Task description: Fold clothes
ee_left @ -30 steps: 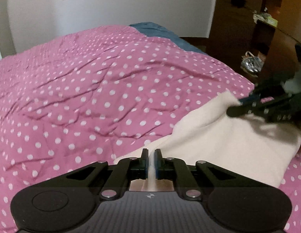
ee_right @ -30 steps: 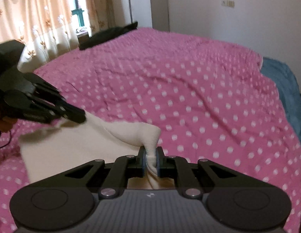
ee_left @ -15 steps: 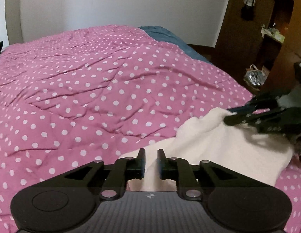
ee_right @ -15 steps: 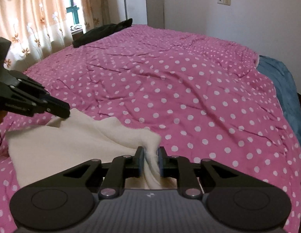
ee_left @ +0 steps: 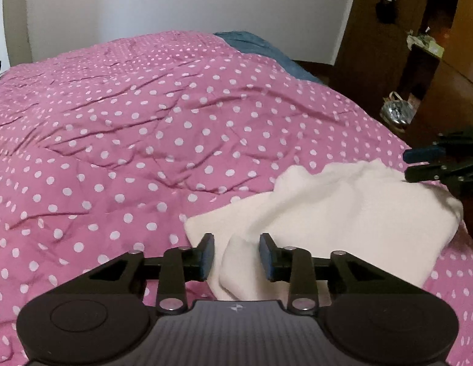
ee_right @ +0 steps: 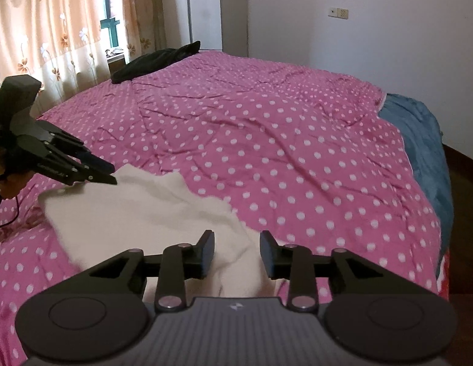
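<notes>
Cream fleece between parted blue pads, bottom centre of the left-wrist frame: left gripper [ee_left: 236,256] spread wide, gripping nothing, a loose hump of the cream garment [ee_left: 327,213] poking up in the gap. Same story bottom centre of the right-wrist frame, right gripper [ee_right: 237,254] likewise splayed, soft cloth bunched just ahead of the fingers, touching neither pad as far as can be told.

Outward now: garment lying in a lumpy, roughly doubled heap at lower right of the left view and lower left of the right view, resting on the pink polka-dot quilt [ee_left: 145,122]. Far edge ragged and rumpled, not squared. Other gripper visible at each frame's side, hovering right at the garment's outer corner, fingers apart there too.

Further out: blue blanket [ee_right: 425,140] along the quilt's right edge in the right view, dark bundle [ee_right: 157,61] at upper left near the floral curtain [ee_right: 53,30], wooden shelving [ee_left: 425,45] at upper right of the left view.

Progress, by the look of it: one fold apparently laid and let go, layers stacked but untidy. Likely left: smoothing the rumples, squaring the edges, perhaps another fold to bring it down to a neat packet.
</notes>
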The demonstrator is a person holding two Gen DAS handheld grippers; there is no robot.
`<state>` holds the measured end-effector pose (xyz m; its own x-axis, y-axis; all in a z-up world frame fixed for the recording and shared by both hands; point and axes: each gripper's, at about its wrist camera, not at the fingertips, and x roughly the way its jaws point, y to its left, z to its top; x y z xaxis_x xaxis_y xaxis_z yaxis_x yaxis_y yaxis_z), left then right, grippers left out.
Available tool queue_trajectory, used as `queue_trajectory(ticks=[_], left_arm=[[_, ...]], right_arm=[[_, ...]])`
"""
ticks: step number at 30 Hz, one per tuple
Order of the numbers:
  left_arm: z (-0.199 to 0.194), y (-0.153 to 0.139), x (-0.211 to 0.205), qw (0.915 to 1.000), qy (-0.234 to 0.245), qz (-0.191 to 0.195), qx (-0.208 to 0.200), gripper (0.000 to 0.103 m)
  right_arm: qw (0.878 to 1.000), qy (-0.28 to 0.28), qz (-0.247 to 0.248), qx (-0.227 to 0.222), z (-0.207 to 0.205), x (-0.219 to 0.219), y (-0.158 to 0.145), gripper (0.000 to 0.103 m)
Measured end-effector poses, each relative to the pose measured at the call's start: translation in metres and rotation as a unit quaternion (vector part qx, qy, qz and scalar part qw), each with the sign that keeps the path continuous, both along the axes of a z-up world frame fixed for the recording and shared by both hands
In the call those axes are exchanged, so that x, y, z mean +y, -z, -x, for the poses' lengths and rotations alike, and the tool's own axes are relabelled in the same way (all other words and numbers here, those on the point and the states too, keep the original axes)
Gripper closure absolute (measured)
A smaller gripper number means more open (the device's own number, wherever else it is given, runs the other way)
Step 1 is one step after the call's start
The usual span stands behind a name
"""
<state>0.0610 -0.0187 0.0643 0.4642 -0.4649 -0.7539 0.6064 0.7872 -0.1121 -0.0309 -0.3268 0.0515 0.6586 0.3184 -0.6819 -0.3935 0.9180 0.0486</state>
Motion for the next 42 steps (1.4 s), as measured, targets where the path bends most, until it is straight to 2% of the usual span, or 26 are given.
queue_trajectory(ticks=[1, 2, 3, 6, 10, 15, 19, 20, 21, 22, 24, 27, 29, 31, 34, 38, 42], left_arm=[[0.001, 0.001, -0.001, 1.0000, 0.003, -0.002, -0.001, 0.074], [0.001, 0.001, -0.003, 1.0000, 0.007, -0.004, -0.004, 0.085], [0.002, 0.001, -0.005, 0.9999, 0.011, -0.007, -0.007, 0.092], [0.007, -0.006, -0.012, 0.9984, 0.013, -0.034, -0.044, 0.095], [0.008, -0.024, -0.015, 0.9947, 0.002, -0.035, -0.097, 0.096], [0.004, -0.002, -0.021, 0.9951, 0.001, -0.060, -0.079, 0.095], [0.002, 0.007, -0.019, 0.9962, -0.006, -0.057, -0.066, 0.095], [0.002, 0.006, -0.019, 0.9961, -0.006, -0.057, -0.067, 0.095], [0.003, 0.004, -0.019, 0.9959, -0.006, -0.058, -0.069, 0.095], [0.003, 0.003, -0.020, 0.9957, -0.007, -0.059, -0.072, 0.095], [0.005, -0.002, -0.020, 0.9953, -0.011, -0.058, -0.076, 0.095], [0.005, -0.011, -0.017, 0.9952, -0.025, -0.042, -0.085, 0.095], [0.003, -0.009, -0.018, 0.9951, -0.027, -0.045, -0.083, 0.095], [0.002, 0.002, -0.023, 0.9951, -0.022, -0.063, -0.073, 0.095], [0.001, 0.009, -0.022, 0.9958, -0.025, -0.060, -0.064, 0.094], [-0.004, 0.000, -0.016, 0.9974, -0.035, -0.041, -0.049, 0.090], [-0.002, -0.015, -0.021, 0.9981, -0.036, -0.018, -0.048, 0.089]], right_arm=[[1.000, 0.002, -0.006, 0.003, 0.002, -0.001, 0.001, 0.070], [1.000, 0.005, -0.012, 0.005, 0.004, -0.003, 0.002, 0.070], [1.000, 0.007, -0.018, 0.007, 0.006, -0.004, 0.002, 0.070], [1.000, 0.014, -0.022, 0.008, 0.010, -0.006, 0.002, 0.070], [0.999, 0.027, -0.031, 0.010, 0.009, -0.010, 0.001, 0.070], [0.997, 0.055, -0.048, 0.030, 0.000, -0.018, 0.013, 0.071], [0.994, 0.070, -0.064, 0.058, -0.007, -0.024, 0.026, 0.071], [0.993, 0.073, -0.066, 0.062, -0.008, -0.026, 0.029, 0.074], [0.993, 0.073, -0.070, 0.065, -0.008, -0.026, 0.031, 0.087], [0.993, 0.069, -0.074, 0.066, -0.009, -0.026, 0.031, 0.095], [0.996, 0.058, -0.051, 0.051, -0.006, -0.018, 0.027, 0.097], [0.998, 0.054, -0.014, 0.005, 0.000, -0.008, 0.012, 0.098], [0.998, 0.060, -0.001, -0.016, 0.000, -0.007, 0.005, 0.098], [0.998, 0.066, 0.006, -0.003, -0.005, -0.009, 0.013, 0.098], [0.997, 0.068, 0.009, 0.036, -0.010, -0.012, 0.030, 0.094], [0.997, 0.071, 0.004, 0.013, -0.010, -0.013, 0.014, 0.093], [1.000, 0.022, -0.007, 0.003, -0.021, 0.007, -0.002, 0.093]])
